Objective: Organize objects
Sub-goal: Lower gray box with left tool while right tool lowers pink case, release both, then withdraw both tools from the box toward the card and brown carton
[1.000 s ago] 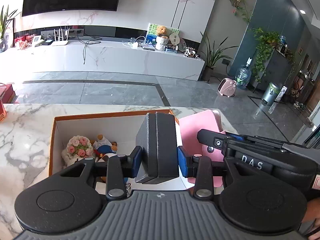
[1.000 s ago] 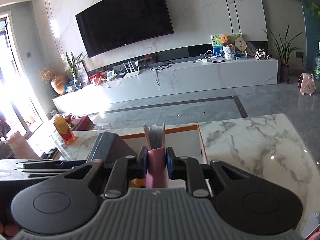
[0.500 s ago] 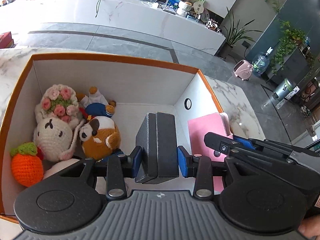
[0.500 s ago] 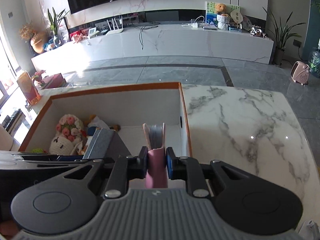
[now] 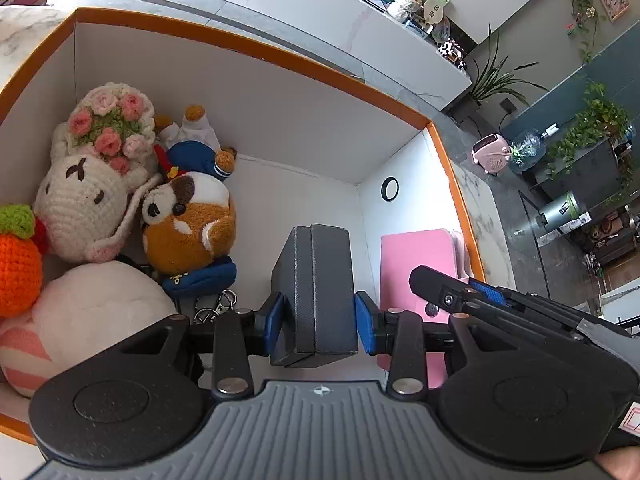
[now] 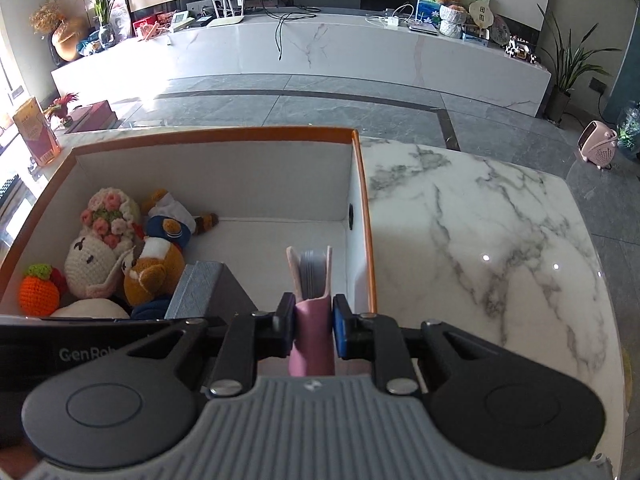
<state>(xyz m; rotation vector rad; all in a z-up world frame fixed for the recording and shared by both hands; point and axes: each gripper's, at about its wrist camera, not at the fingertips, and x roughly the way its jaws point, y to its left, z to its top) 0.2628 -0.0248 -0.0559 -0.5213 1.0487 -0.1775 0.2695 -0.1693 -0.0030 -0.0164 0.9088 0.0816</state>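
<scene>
My left gripper (image 5: 319, 318) is shut on a dark grey box (image 5: 316, 284) and holds it inside the orange-rimmed white storage box (image 5: 280, 120), over its bare right half. My right gripper (image 6: 313, 326) is shut on a pink notebook (image 6: 312, 300), held upright on its spine just inside the box's right wall (image 6: 358, 240). The notebook also shows in the left wrist view (image 5: 418, 264), and the grey box in the right wrist view (image 6: 208, 292). Plush toys fill the box's left side: a crocheted bunny (image 5: 88, 192), a brown dog (image 5: 188, 224), an orange crocheted fruit (image 5: 18, 272).
The storage box stands on a white marble table (image 6: 480, 260), whose surface extends to the right of the box. A white-pink plush (image 5: 92, 312) lies at the box's near left. An orange bottle (image 6: 36, 132) stands at the table's far left.
Both grippers have come forward and down over the storage box. The grey box and the pink notebook have gone from above the rim to inside the box.
</scene>
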